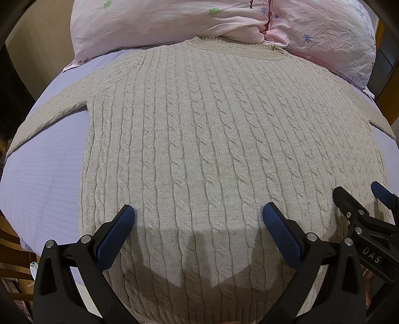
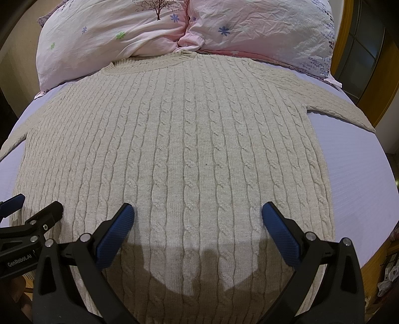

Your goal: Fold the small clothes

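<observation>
A beige cable-knit sweater [image 1: 212,139] lies flat and face up on a lavender bed sheet [image 1: 49,179], collar at the far side, both sleeves spread out to the sides. It also fills the right wrist view [image 2: 187,154]. My left gripper [image 1: 198,216] is open and empty, hovering above the sweater's lower part. My right gripper [image 2: 198,214] is open and empty, also above the lower part. The right gripper also shows at the right edge of the left wrist view [image 1: 359,199]; the left gripper shows at the left edge of the right wrist view [image 2: 35,206].
Pink flowered pillows [image 1: 174,22] lie at the head of the bed, touching the collar; they also show in the right wrist view [image 2: 174,27]. A wooden frame [image 2: 349,37] stands at the right. The bed edges drop off at left and right.
</observation>
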`<state>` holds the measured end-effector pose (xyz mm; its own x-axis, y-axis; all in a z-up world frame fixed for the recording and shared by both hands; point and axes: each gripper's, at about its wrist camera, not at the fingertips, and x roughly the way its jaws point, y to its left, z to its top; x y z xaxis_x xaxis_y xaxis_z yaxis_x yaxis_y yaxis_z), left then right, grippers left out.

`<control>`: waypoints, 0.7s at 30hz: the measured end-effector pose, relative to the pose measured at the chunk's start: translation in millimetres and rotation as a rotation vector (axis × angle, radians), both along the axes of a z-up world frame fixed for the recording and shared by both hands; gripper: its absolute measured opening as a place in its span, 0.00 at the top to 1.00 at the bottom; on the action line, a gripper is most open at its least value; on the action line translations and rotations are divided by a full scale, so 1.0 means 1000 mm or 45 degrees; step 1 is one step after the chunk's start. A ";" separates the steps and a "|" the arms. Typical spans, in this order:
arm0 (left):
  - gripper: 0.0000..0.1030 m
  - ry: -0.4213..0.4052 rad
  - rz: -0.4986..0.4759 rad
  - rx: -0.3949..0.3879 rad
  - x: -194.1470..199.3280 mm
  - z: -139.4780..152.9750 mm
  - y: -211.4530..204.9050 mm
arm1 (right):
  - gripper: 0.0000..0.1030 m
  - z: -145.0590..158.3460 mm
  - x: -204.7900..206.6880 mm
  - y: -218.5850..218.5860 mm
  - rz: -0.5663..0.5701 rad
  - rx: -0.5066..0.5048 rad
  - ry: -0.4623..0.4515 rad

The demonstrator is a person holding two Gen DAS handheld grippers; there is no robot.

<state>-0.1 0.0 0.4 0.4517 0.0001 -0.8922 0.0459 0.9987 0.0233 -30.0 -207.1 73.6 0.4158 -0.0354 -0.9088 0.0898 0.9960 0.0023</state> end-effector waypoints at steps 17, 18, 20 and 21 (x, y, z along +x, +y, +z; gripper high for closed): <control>0.01 0.000 -0.003 0.001 0.001 0.000 0.000 | 0.02 0.001 0.001 0.000 0.015 -0.002 0.005; 0.01 0.000 -0.003 0.002 0.001 0.000 0.000 | 0.02 0.001 0.002 0.000 0.019 -0.003 0.000; 0.01 0.000 -0.003 0.002 0.002 -0.001 0.000 | 0.02 0.000 0.001 0.000 0.029 -0.002 -0.011; 0.01 -0.002 -0.004 0.002 0.002 -0.001 0.000 | 0.02 0.001 0.001 0.001 0.034 -0.002 -0.014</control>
